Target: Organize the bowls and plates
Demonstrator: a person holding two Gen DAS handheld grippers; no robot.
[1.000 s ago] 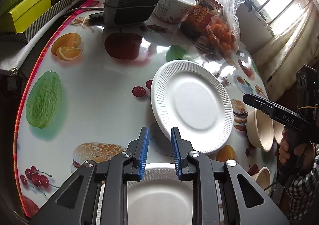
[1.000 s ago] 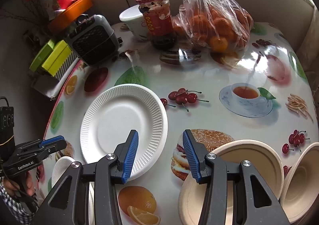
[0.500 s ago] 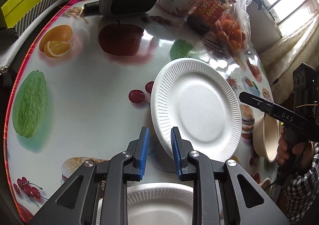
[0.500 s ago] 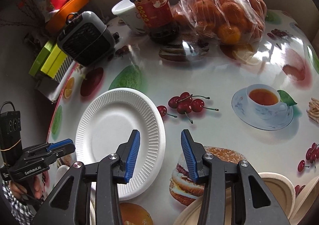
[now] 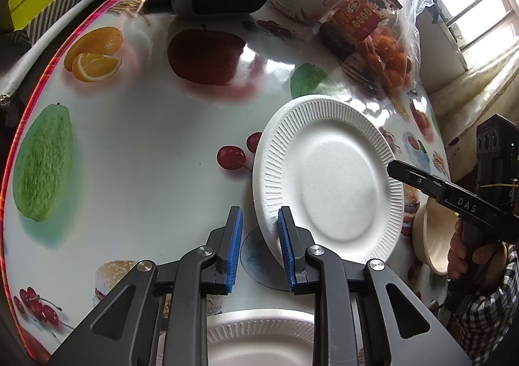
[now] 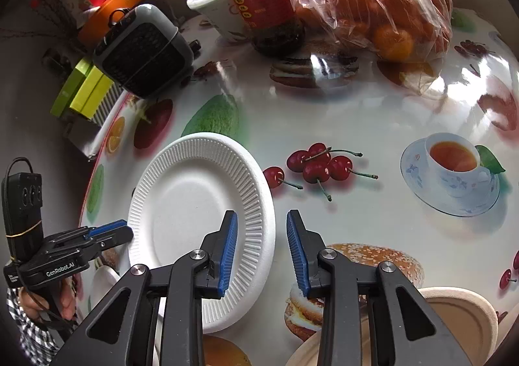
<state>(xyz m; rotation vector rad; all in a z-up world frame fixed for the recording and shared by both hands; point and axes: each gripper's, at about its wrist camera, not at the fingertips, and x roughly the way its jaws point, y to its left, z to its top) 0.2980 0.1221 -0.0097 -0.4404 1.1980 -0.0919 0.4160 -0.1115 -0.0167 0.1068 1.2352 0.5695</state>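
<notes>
Left gripper [image 5: 258, 242] jaws narrow, straddling the near rim of the tilted white plate [image 5: 327, 177], not visibly pinching. Right gripper [image 6: 262, 249] jaws have just been closing, the plate's right rim between them, pads clear. Plate sits lower centre on the surface [image 5: 146, 139]. Risk: uneven bite flips the plate. Second plate [image 5: 259, 333] and bowl [image 6: 454, 323] cut off below.
</notes>
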